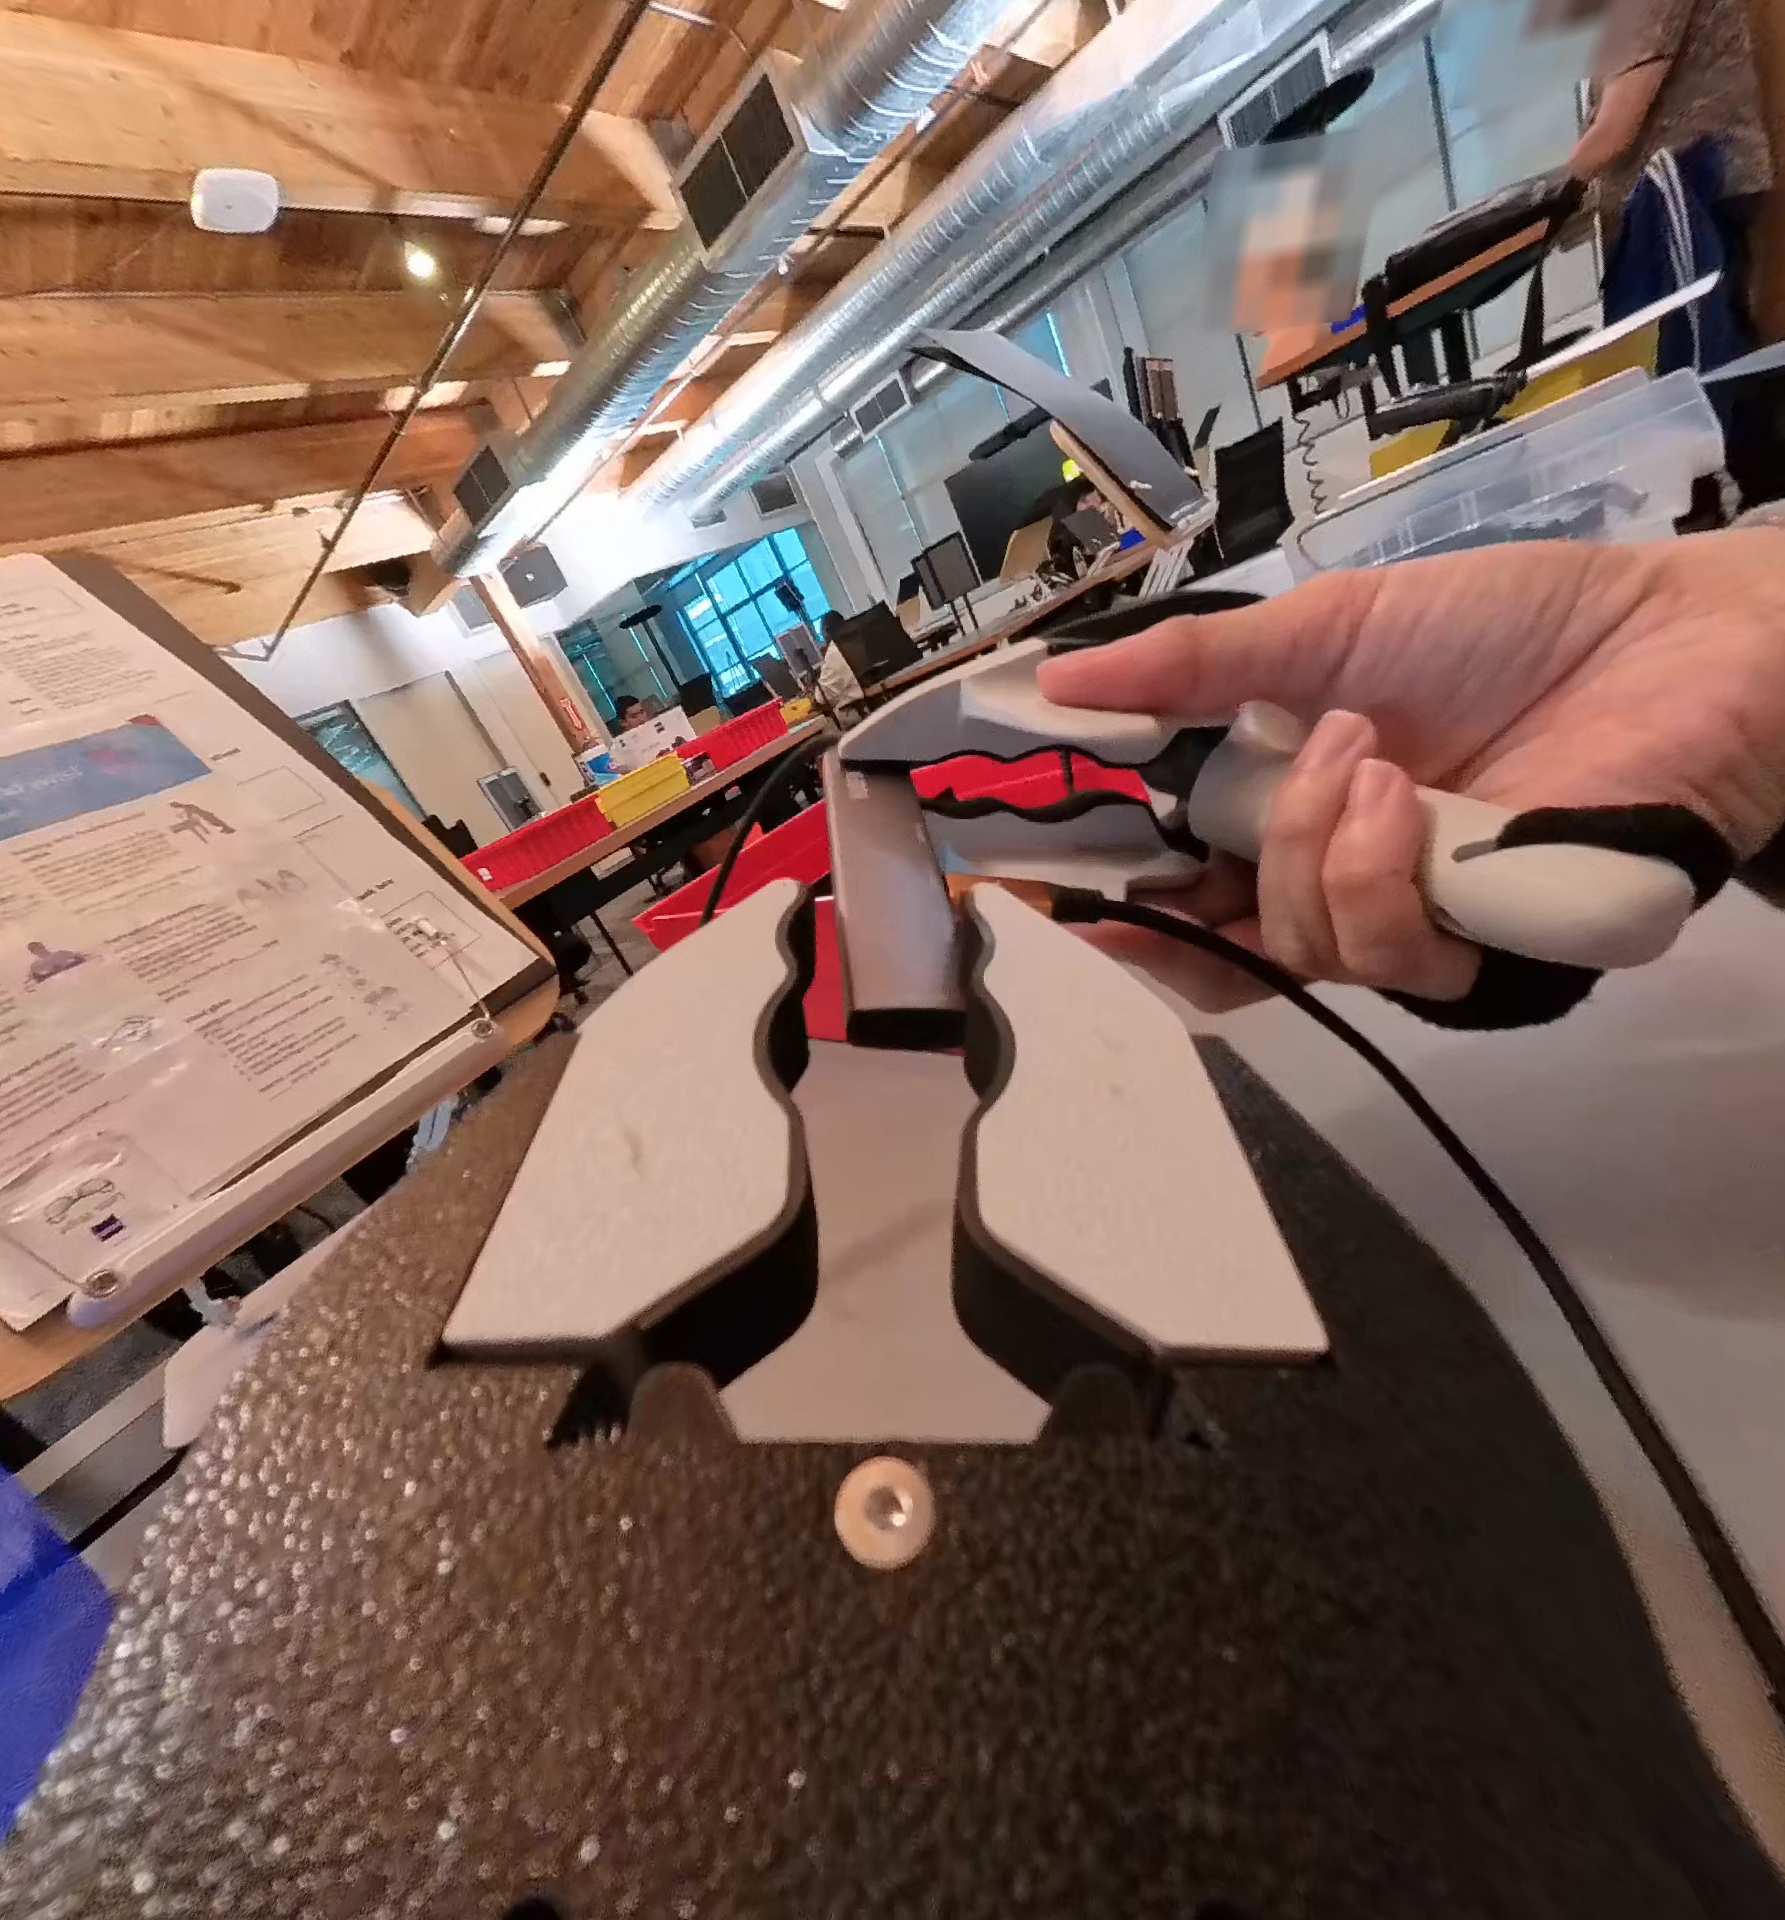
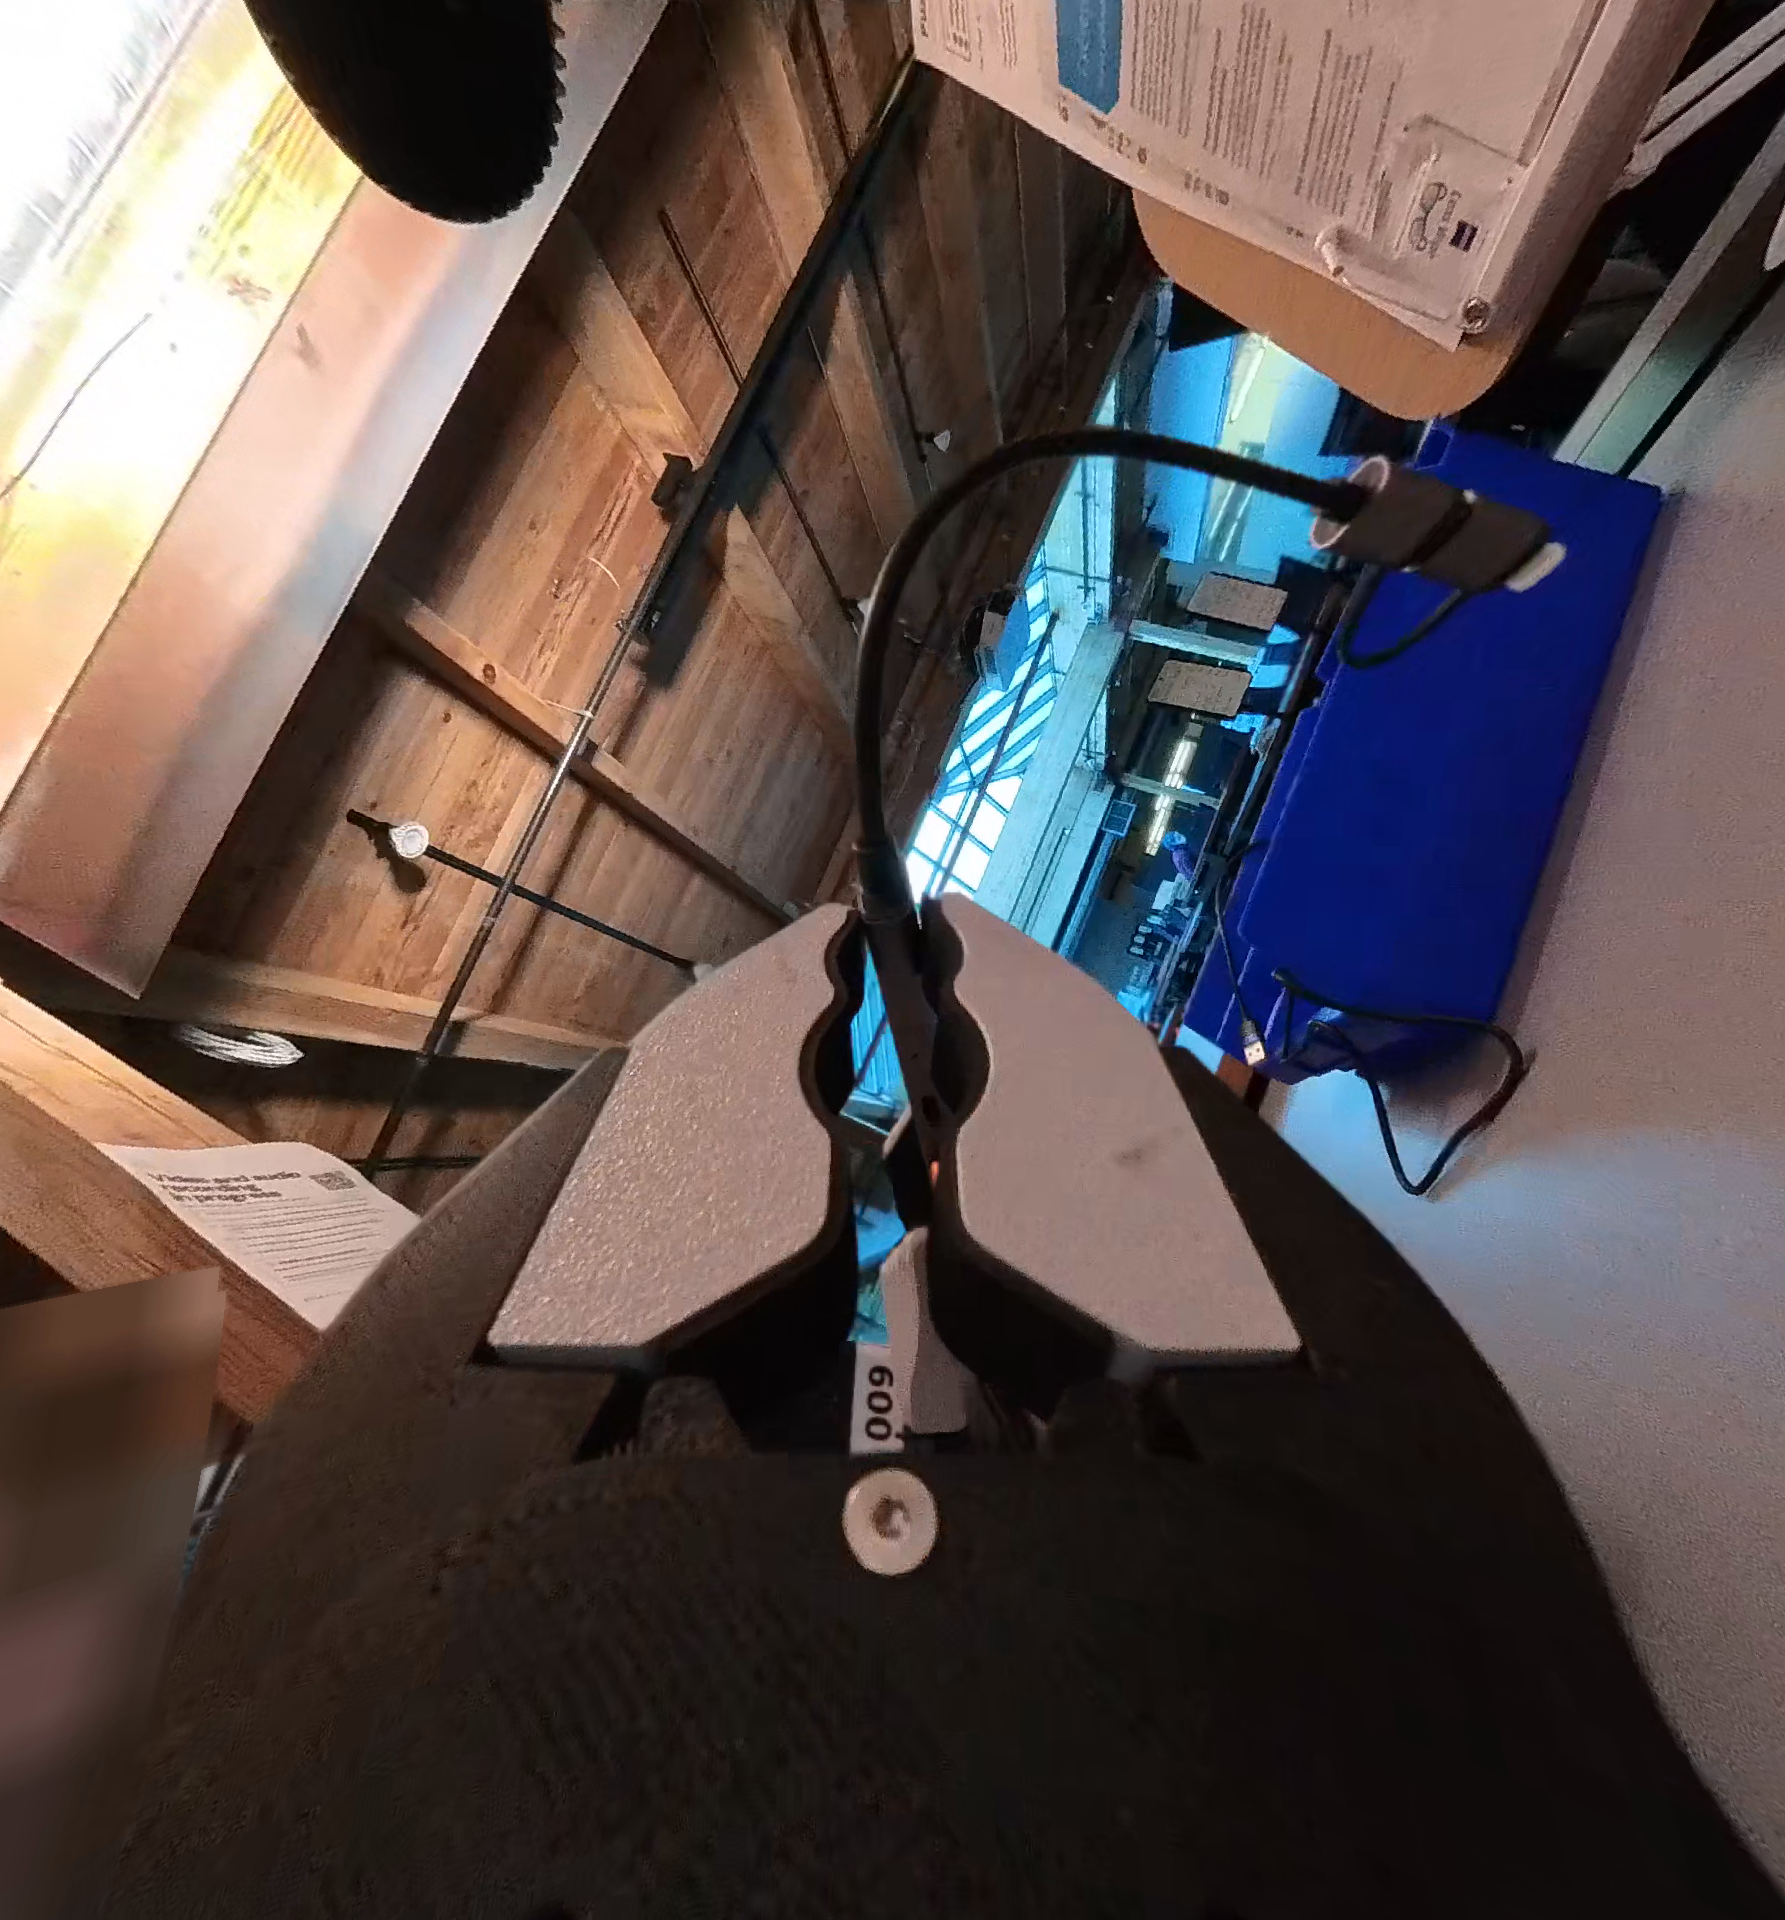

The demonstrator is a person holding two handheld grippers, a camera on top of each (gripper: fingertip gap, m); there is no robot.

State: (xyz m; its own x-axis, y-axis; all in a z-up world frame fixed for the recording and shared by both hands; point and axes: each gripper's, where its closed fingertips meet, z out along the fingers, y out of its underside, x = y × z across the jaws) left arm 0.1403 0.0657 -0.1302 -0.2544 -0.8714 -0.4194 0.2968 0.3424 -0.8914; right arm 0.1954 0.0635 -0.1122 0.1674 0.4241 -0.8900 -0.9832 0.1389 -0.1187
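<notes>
A: Left gripper (image 1: 883, 971)?
B: Clamped on a grey slab-shaped device (image 1: 886, 914), pinched between the fingertips (image 1: 706, 997), its far end sticking out past them.

A: And beyond it?
B: The right gripper (image 1: 981, 805), held in a bare hand (image 1: 1439, 748), sits just past the device's far end, at right. A black cable (image 1: 1387, 1091) runs from that spot back along the grey table (image 1: 1594, 1091) on the right.

A: Right gripper's own view?
B: Fingers (image 2: 1085, 1132) closed on a thin black cable plug (image 2: 909, 1018), gripped near the tips. The cable (image 2: 893, 644) arcs up and right to a small dark adapter (image 2: 1428, 525) hanging in air.

A: Surroundings?
B: Blue bin (image 2: 1428, 779) at far right on the table, loose cord (image 2: 1428, 1091) in front of it. Printed sheet on a tilted wooden board (image 1: 140, 914) at left, red bins (image 1: 742, 883) farther off.
</notes>
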